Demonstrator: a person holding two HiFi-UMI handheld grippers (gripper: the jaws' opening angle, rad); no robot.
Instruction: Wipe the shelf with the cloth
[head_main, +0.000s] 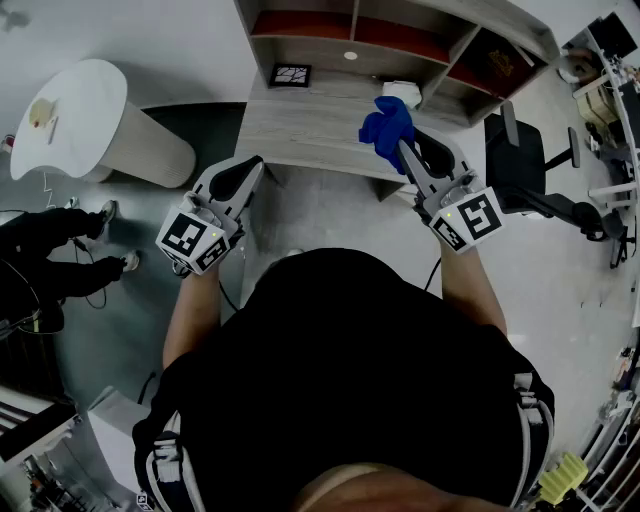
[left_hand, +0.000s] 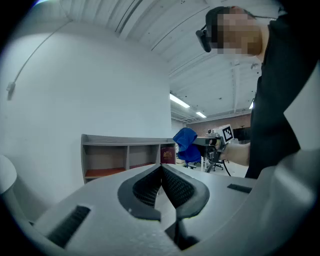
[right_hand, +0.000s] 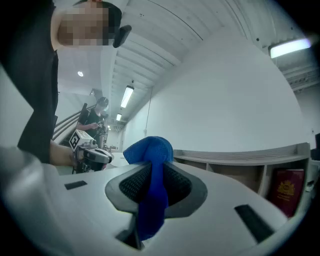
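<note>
A blue cloth is pinched between the jaws of my right gripper, bunched above the tips; it also shows as the blue cloth hanging through the jaws in the right gripper view. It hovers over the wooden desk top in front of the shelf unit with its open cubbies. My left gripper is shut with nothing in it, held at the desk's near left edge. In the left gripper view the shelf unit and the cloth show beyond the closed jaws.
A white box sits on the desk behind the cloth. A framed dark picture lies at the back left. A dark red book stands in a cubby. A black office chair is on the right, a white round table on the left.
</note>
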